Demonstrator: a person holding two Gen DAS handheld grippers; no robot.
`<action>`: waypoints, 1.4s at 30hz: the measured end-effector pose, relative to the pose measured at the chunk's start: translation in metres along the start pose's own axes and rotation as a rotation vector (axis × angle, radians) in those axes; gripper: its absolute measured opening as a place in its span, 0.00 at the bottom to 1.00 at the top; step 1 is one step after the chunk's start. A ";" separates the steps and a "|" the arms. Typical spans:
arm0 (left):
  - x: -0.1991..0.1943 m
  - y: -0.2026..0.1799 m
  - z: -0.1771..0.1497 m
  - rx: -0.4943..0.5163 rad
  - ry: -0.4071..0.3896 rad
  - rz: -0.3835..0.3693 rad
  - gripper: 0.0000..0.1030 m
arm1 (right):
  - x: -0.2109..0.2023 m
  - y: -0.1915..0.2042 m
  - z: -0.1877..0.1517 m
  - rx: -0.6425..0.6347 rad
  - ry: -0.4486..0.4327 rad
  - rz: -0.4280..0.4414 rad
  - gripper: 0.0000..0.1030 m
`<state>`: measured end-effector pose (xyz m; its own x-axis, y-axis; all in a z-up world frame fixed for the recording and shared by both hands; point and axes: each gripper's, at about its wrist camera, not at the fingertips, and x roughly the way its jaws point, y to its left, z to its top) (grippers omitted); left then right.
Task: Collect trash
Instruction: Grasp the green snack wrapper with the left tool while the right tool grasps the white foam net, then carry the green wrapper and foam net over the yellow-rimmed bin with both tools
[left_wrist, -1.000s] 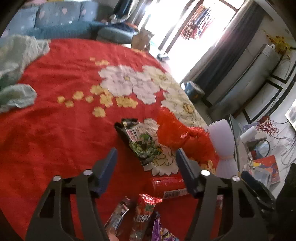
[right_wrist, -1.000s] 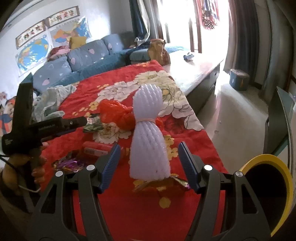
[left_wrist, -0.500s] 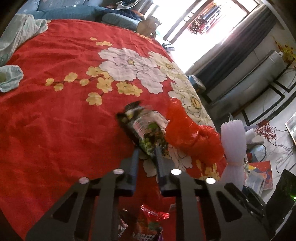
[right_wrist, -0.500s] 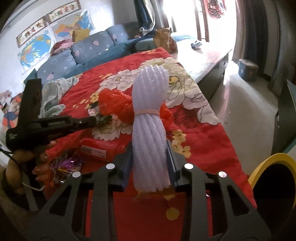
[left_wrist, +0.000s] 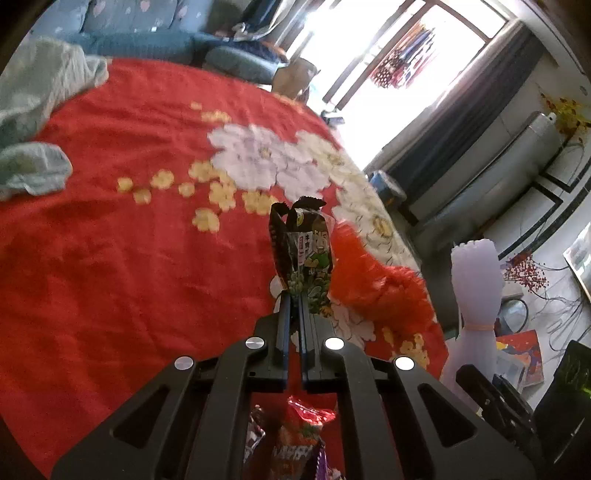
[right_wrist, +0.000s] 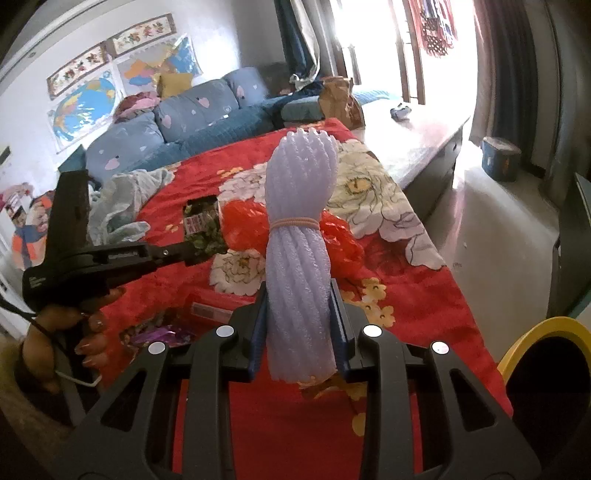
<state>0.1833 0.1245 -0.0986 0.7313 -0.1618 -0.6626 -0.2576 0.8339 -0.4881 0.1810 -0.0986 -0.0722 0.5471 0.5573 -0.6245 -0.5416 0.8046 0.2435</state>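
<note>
Right wrist view: over the red flowered bedspread (right_wrist: 406, 295), the right gripper (right_wrist: 298, 328) is clamped on one white foam-net bundle (right_wrist: 299, 236), its long axis upright. The left gripper (left_wrist: 294, 306) is pinched together on one dark snack wrapper (left_wrist: 304, 251), standing up lengthwise above the bedspread beside one red mesh bag (left_wrist: 376, 288).

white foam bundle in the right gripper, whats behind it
Behind the white foam bundle lies a crumpled red plastic bag on the red floral bedspread. The bundle covers the bag's middle.
</note>
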 end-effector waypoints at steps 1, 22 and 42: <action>-0.005 -0.002 0.000 0.009 -0.012 -0.001 0.04 | -0.002 0.001 0.001 -0.002 -0.005 0.003 0.23; -0.063 -0.064 -0.009 0.183 -0.124 -0.061 0.04 | -0.058 -0.015 -0.005 0.043 -0.100 -0.029 0.23; -0.069 -0.132 -0.041 0.352 -0.092 -0.134 0.04 | -0.109 -0.057 -0.019 0.134 -0.187 -0.132 0.23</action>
<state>0.1404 0.0043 -0.0117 0.8014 -0.2475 -0.5446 0.0651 0.9410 -0.3320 0.1400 -0.2088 -0.0317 0.7225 0.4643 -0.5123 -0.3754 0.8857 0.2732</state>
